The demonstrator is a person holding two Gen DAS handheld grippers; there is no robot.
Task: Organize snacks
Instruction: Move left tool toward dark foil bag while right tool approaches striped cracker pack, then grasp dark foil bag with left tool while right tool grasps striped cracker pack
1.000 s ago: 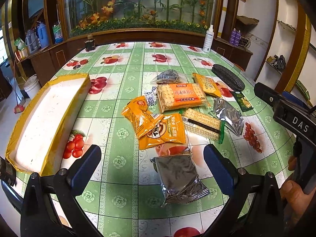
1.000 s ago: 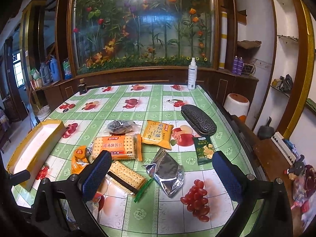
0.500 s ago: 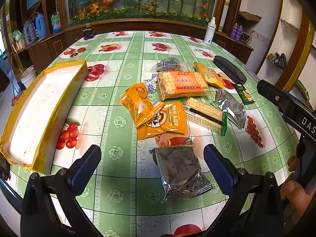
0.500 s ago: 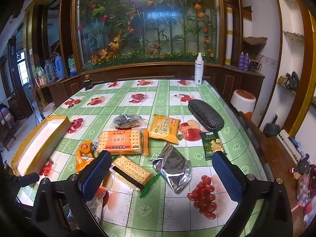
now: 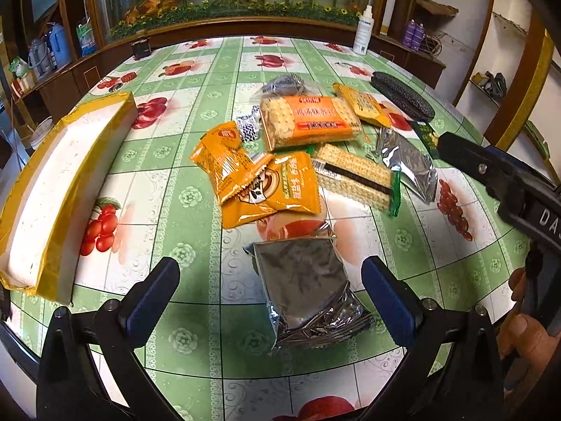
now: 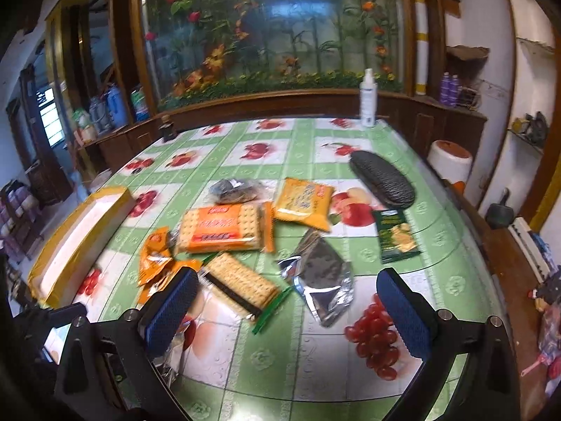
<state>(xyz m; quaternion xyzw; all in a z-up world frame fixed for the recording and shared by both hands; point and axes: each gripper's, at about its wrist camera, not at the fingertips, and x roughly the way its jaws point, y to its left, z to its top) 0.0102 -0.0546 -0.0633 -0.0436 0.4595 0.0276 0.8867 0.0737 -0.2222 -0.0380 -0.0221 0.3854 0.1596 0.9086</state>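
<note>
Several snack packs lie on the green fruit-print table. My left gripper [image 5: 270,294] is open, its fingers on either side of a silver foil pack [image 5: 305,291], above it. Beyond lie orange packs [image 5: 266,186], a cracker sleeve [image 5: 354,175], a big orange cracker pack [image 5: 310,121] and a second silver pack [image 5: 406,165]. My right gripper [image 6: 287,305] is open and empty, above the cracker sleeve [image 6: 242,284] and the second silver pack [image 6: 324,280]. The yellow-edged white box [image 5: 52,189] sits at the left; it also shows in the right wrist view [image 6: 77,242].
A black textured case [image 6: 382,179] and a green packet [image 6: 398,236] lie at the right. A white spray bottle [image 6: 368,98] stands at the far edge. A dark clear bag [image 6: 233,189] and a yellow pack [image 6: 303,200] lie behind the crackers. The right gripper's body [image 5: 508,189] shows at right.
My left gripper has moved forward and down toward the silver foil pack. My right gripper has moved forward and lower over the table; its view is blurred by motion.
</note>
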